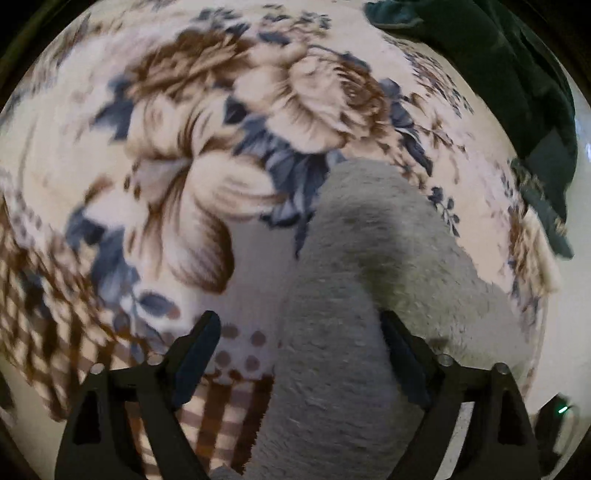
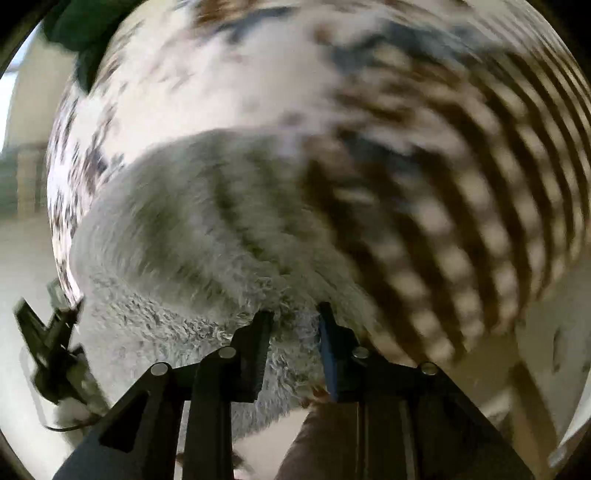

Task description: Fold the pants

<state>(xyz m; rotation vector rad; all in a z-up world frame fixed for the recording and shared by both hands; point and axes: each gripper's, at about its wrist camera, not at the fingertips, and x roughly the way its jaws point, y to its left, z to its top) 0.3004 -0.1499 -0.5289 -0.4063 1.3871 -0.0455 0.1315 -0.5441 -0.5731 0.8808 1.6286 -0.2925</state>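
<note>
The pants [image 1: 354, 295] are grey and fluffy and lie on a floral blanket [image 1: 207, 133]. In the left wrist view my left gripper [image 1: 299, 325] is open, its jaws wide apart, with the grey fabric running up between the fingers and against the right finger [image 1: 402, 354]. In the right wrist view my right gripper [image 2: 293, 314] is shut on a fold of the grey pants [image 2: 207, 221], which spread ahead over the blanket. The right wrist view is blurred. The left gripper [image 2: 51, 339] shows at the lower left of the right wrist view.
The blanket [image 2: 461, 184] has a brown checked border and blue and brown flowers. A dark green cloth [image 1: 509, 74] lies at the far right edge of the blanket; it also shows in the right wrist view [image 2: 85, 26]. Pale floor [image 2: 22, 288] lies beyond the blanket's edge.
</note>
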